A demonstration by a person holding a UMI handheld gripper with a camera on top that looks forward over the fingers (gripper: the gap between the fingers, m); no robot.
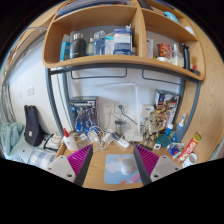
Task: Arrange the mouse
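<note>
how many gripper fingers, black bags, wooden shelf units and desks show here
gripper fingers, open over the desk: 2
black bag: 1
wooden shelf unit: 1
desk: 1
total: 5

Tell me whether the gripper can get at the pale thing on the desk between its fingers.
Probably yes. The gripper is open, and the pale thing lies on bare desk between the fingers with nothing in front. The clutter stands further back.
</note>
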